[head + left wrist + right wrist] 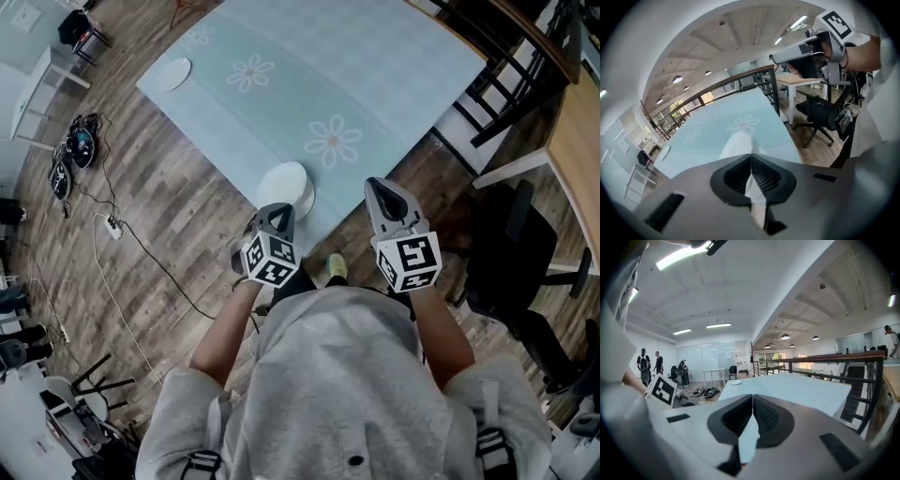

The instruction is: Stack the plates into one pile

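Left gripper [278, 216] and right gripper [382, 190], both with fingers closed on nothing, hang at the surface's [375, 75] near edge, the near plate [284, 184] just ahead of the left one, the far plate [172, 73] well apart at the far-left corner.

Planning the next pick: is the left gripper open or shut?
Shut: the left gripper jaws meet at the tips, nothing between; the plate lies beyond.
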